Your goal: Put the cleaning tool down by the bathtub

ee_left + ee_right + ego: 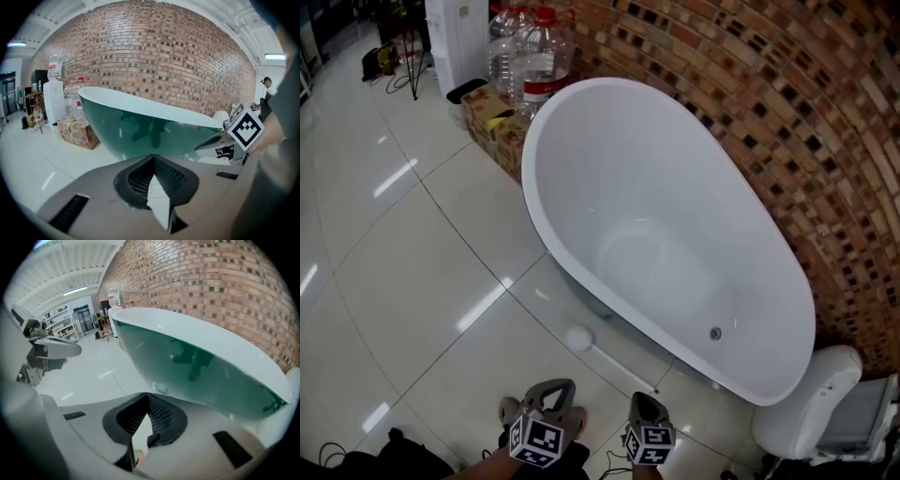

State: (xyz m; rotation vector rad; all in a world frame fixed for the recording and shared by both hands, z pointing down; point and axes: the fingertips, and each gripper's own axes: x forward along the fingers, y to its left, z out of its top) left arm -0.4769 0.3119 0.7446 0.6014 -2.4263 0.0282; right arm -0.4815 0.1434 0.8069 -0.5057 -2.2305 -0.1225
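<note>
The cleaning tool point(614, 362) lies on the floor point(412, 281) just beside the bathtub point(534, 192). The left gripper point(551, 390) and right gripper point(643, 403) hover near it, fingers together, holding nothing.

in the head view the bottom edge cuts off the left gripper point(555, 386) and the right gripper point(639, 401): only their jaws and marker cubes point(536, 439) show. the cleaning tool point(581, 338) lies on the floor point(412, 281) beside the bathtub point(546, 225). its pale round head is too small to tell brush from sponge, and its thin handle is hard to follow near the tub. the tub's base is mostly hidden under its own rim. the top edge crops the water bottles point(534, 42). a white fixture point(811, 408) at lower right and dark objects point(398, 450) at lower left run out of frame, unidentifiable. in the left gripper view a distant person point(266, 84) is partly hidden by a blurred grey shape point(281, 154) close to the lens.
</note>
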